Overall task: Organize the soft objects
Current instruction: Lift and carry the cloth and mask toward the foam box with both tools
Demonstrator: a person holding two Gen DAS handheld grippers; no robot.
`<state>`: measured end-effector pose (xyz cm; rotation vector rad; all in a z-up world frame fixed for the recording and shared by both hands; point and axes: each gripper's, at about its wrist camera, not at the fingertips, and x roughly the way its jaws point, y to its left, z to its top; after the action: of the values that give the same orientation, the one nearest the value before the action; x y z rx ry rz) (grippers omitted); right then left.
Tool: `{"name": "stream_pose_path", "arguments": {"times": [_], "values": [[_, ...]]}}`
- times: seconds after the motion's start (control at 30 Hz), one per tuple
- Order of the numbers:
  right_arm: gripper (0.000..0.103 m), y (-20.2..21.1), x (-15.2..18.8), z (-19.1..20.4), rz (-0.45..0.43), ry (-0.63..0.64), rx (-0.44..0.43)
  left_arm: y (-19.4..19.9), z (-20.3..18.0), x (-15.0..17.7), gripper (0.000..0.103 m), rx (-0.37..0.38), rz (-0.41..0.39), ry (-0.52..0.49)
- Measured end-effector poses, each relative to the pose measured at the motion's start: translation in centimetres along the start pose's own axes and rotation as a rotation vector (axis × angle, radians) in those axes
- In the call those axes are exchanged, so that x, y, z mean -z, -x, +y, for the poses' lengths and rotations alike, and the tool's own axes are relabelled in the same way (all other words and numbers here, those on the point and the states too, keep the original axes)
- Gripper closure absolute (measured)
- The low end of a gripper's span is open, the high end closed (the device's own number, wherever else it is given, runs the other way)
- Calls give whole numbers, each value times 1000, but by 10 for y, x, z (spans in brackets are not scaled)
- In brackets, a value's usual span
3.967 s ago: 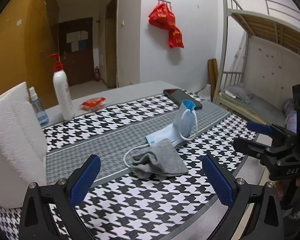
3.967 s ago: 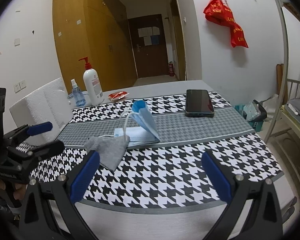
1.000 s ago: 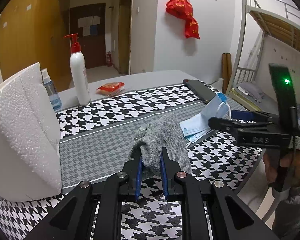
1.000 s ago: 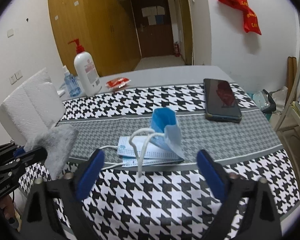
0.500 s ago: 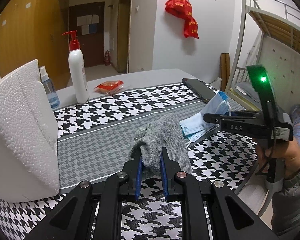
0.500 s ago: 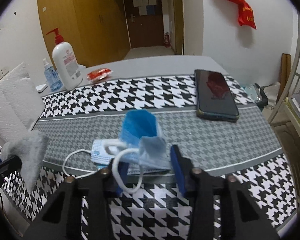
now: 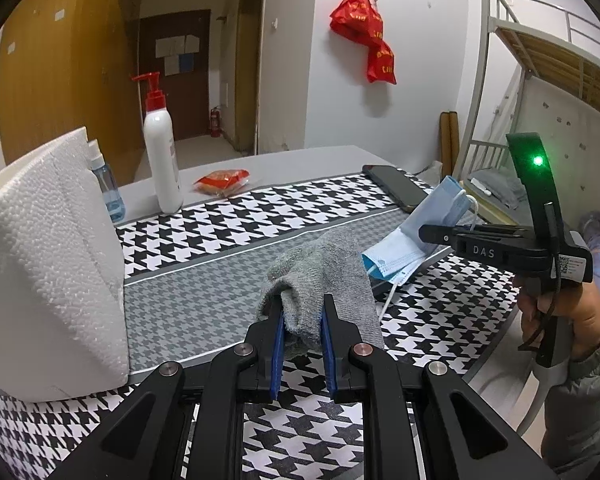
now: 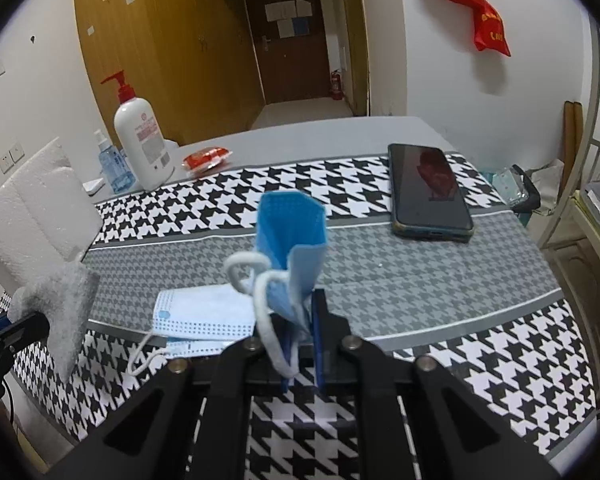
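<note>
My left gripper point(image 7: 302, 344) is shut on a grey sock point(image 7: 320, 276) and holds it above the houndstooth cloth; the sock also shows at the left of the right wrist view point(image 8: 64, 300). My right gripper point(image 8: 300, 344) is shut on a folded blue face mask point(image 8: 290, 236), which stands up between the fingers with its white ear loops hanging. In the left wrist view the right gripper point(image 7: 432, 234) holds that mask point(image 7: 440, 208) at the right. More light blue masks point(image 8: 204, 316) lie flat on the cloth just left of it.
A white foam block point(image 7: 44, 264) stands at the left. A white pump bottle point(image 7: 162, 152), a small blue bottle point(image 8: 114, 168) and a red packet point(image 7: 222, 180) stand at the back. A dark phone point(image 8: 428, 188) lies at the right. The table edge point(image 8: 572, 436) is near.
My right gripper has closed on the blue mask and lifted it slightly. My left gripper still holds the grey sock, almost unmoved.
</note>
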<state>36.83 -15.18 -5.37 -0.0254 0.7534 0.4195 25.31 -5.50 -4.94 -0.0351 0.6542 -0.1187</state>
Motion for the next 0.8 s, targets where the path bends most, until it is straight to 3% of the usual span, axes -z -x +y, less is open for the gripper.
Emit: {"name": "stream_pose_path", "arguments": {"times": [0.8], "values": [[91,84,7,33,-148,21,-51,66,6,11,86,-34,-99,0]]}}
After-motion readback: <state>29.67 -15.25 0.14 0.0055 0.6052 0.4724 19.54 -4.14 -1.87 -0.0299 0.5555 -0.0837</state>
